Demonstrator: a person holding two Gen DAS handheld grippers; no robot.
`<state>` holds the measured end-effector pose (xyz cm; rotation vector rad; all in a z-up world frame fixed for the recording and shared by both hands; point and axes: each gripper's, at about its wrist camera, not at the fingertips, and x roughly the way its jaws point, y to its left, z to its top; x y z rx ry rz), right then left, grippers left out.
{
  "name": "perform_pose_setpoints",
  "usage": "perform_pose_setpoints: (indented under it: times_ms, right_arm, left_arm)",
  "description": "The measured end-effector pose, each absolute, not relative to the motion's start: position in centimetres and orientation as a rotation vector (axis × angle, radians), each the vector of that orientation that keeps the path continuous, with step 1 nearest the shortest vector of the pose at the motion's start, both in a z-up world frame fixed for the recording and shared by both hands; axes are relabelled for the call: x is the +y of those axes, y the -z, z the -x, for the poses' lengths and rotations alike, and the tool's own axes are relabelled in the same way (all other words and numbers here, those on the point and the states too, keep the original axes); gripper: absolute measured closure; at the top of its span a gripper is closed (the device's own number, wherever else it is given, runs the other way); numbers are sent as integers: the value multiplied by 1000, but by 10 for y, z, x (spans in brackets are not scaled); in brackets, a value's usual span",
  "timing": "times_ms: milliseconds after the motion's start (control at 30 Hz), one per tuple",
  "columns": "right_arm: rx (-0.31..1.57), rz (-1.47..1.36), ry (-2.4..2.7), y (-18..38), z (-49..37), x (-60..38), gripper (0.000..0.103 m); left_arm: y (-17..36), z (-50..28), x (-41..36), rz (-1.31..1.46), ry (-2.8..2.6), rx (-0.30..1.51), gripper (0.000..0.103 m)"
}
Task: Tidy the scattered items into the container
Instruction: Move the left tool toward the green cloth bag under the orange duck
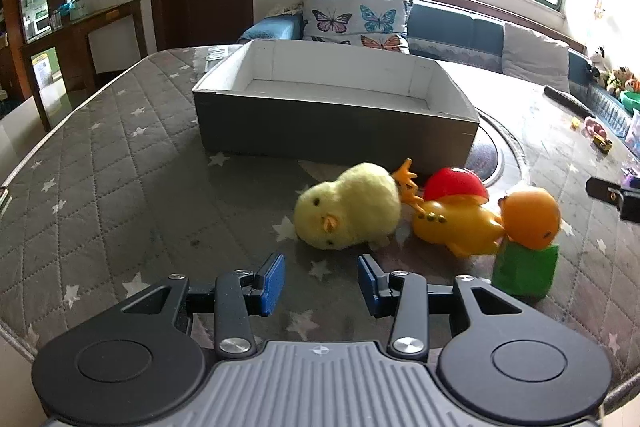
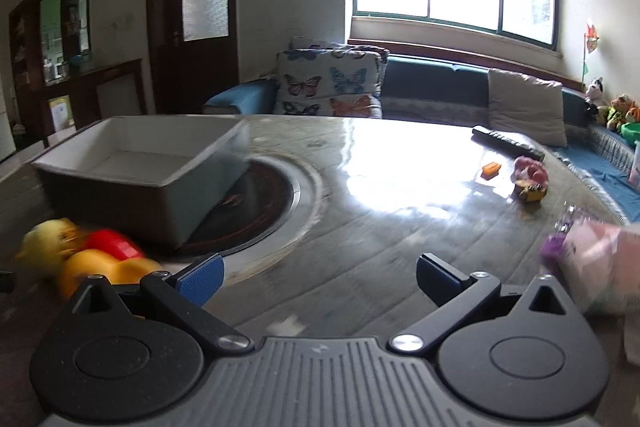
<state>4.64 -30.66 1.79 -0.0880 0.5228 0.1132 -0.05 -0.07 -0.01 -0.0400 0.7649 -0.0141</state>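
A grey cardboard box with a white inside stands open on the quilted table cover. In front of it lie a fluffy yellow chick, a red ball, an orange rubber duck and an orange ball-headed toy on a green block. My left gripper hovers open just short of the chick, nothing between its blue pads. In the right wrist view the box sits at left, with the duck and red ball blurred beside it. My right gripper is open and empty over the table.
A round recessed hob lies in the table beside the box. Small toys, an orange piece and a remote sit at the far right. A pink blurred object is near my right gripper. A sofa with butterfly cushions stands behind.
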Motion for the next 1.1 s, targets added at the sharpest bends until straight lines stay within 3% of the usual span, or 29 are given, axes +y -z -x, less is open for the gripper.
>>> perform_pose_setpoints:
  times_ms: [1100]
  right_arm:
    - [743, 7, -246, -2, 56, -239, 0]
  left_arm:
    - [15, 46, -39, -45, 35, 778, 60]
